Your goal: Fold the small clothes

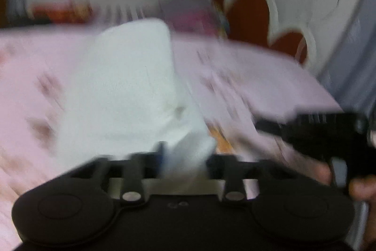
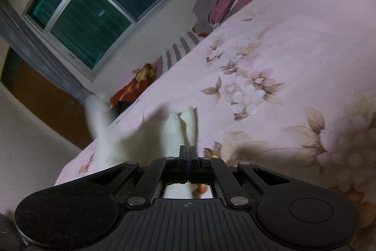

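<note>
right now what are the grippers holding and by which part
The right gripper pinches a white cloth at its near edge. The left gripper has the same cloth between its fingers; too blurred to tell a grip.

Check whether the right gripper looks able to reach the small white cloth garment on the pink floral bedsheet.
Probably yes: the white garment lies right at the right gripper and its closed fingertips on the bedsheet, nothing between; it may already be pinched.

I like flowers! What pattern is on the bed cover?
Pink bed cover with beige flowers, clearest in the right wrist view.
</note>
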`<act>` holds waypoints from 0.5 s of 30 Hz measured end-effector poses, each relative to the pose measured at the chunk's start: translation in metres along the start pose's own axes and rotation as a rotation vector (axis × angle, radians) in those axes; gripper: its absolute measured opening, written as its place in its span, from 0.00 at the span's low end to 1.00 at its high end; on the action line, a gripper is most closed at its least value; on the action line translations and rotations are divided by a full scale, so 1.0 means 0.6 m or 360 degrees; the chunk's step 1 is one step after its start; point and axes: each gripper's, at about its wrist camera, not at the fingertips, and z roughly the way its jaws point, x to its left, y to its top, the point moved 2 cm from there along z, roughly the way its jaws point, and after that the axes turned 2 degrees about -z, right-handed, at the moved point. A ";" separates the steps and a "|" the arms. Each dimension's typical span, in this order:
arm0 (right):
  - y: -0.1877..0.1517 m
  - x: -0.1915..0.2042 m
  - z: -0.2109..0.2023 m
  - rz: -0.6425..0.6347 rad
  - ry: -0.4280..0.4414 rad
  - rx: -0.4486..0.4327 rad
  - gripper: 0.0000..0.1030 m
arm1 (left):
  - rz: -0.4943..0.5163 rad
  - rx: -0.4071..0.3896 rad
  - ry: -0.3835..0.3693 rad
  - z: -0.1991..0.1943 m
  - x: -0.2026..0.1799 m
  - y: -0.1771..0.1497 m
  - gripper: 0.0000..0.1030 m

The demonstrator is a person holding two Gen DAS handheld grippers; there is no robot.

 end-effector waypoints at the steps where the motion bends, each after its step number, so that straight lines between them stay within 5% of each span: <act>1: 0.005 -0.008 -0.003 -0.0004 -0.0041 0.0004 0.66 | -0.0032 0.0028 -0.0024 0.000 -0.003 -0.007 0.51; 4: 0.017 -0.021 -0.019 -0.0045 0.0044 -0.0061 0.67 | -0.0169 -0.0081 -0.0131 -0.045 0.027 0.000 0.51; 8: 0.018 -0.005 0.009 -0.0068 0.0231 0.0097 0.53 | -0.0248 -0.0282 0.0090 -0.089 0.115 0.044 0.50; 15: -0.021 0.055 0.109 -0.0129 0.0320 0.0344 0.53 | -0.0458 -0.0204 0.0180 -0.040 0.223 0.062 0.40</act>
